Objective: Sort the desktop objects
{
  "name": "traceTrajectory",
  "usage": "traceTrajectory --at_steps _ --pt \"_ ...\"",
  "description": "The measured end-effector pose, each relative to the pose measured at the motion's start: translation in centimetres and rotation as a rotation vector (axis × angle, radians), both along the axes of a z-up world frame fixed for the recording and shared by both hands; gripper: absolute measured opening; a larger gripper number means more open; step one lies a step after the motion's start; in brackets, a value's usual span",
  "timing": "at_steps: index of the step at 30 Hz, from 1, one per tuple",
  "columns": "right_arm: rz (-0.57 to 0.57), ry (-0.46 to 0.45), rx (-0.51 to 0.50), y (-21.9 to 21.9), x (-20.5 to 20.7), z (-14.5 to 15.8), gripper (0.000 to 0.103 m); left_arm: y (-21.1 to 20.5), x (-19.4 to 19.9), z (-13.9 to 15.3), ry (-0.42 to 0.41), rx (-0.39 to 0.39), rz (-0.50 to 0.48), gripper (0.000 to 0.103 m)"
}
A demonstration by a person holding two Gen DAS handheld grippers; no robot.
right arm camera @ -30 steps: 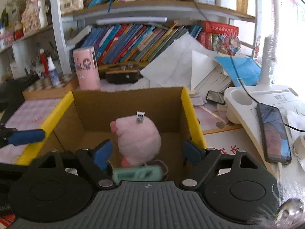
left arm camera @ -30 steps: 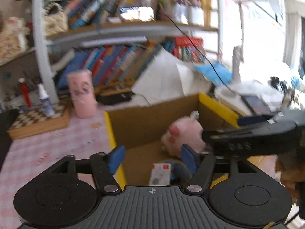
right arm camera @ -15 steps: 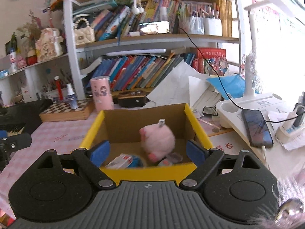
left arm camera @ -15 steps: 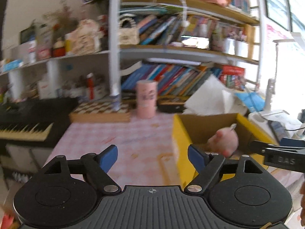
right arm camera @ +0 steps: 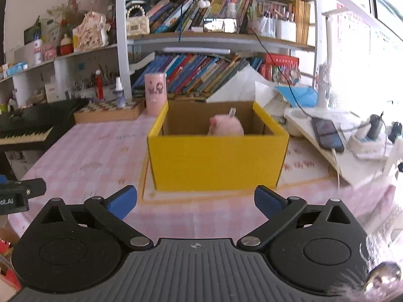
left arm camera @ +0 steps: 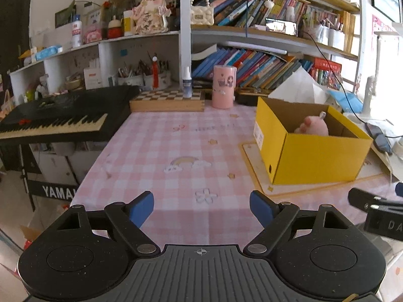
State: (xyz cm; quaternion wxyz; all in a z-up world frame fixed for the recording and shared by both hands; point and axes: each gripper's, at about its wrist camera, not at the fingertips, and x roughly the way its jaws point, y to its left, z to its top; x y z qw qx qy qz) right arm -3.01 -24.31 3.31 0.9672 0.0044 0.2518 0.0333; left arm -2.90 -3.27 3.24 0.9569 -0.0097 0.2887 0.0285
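A yellow cardboard box [left arm camera: 317, 158] [right arm camera: 216, 161] stands on the pink checked tablecloth [left arm camera: 176, 151], with a pink plush toy [left arm camera: 316, 127] [right arm camera: 226, 127] inside it. The box walls hide anything else in it. My left gripper [left arm camera: 201, 206] hovers open over bare cloth near the front edge, left of the box, with nothing between its fingers. My right gripper [right arm camera: 196, 201] is in front of the box, its jaws opening and nothing between them. One black finger of the right gripper [left arm camera: 372, 206] shows at the right edge of the left wrist view.
A black keyboard [left arm camera: 58, 118] sits off the table's left side. At the back stand a chessboard box [left arm camera: 166, 100], a spray bottle [left arm camera: 187, 83] and a pink cylinder [left arm camera: 223, 86] below full bookshelves. A phone [right arm camera: 327, 133] on a cable lies right of the box.
Both grippers have drawn back out of the box toward the table's front edge and their jaws have spread wider. The left view has swung left onto the tablecloth.
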Motion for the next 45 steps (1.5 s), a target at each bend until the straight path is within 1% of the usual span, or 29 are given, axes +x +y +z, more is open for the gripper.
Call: traceTrajectory --at_steps 3,11,21,35,39,45 --pt "-0.005 0.025 0.012 0.3 -1.0 -0.3 0.103 -0.1 -0.7 -0.1 0.005 0.004 -0.013 0.086" --pt "-0.009 0.060 0.013 0.7 -2.2 -0.4 0.103 -0.2 -1.9 -0.1 -0.004 0.016 -0.020 0.086" --pt "0.004 0.056 0.014 0.9 -3.0 -0.2 0.103 -0.3 -2.3 0.1 0.000 0.016 -0.021 0.090" --pt "0.029 0.068 0.023 1.4 -3.3 0.0 0.103 0.1 -2.4 -0.1 0.029 0.011 -0.004 0.091" --pt "0.030 0.077 0.024 1.5 -3.2 -0.1 0.103 0.0 -2.4 -0.1 0.031 0.033 0.014 0.091" --pt "0.032 0.091 0.024 1.6 -3.0 -0.4 0.103 -0.1 -2.3 -0.3 0.032 0.028 0.002 0.091"
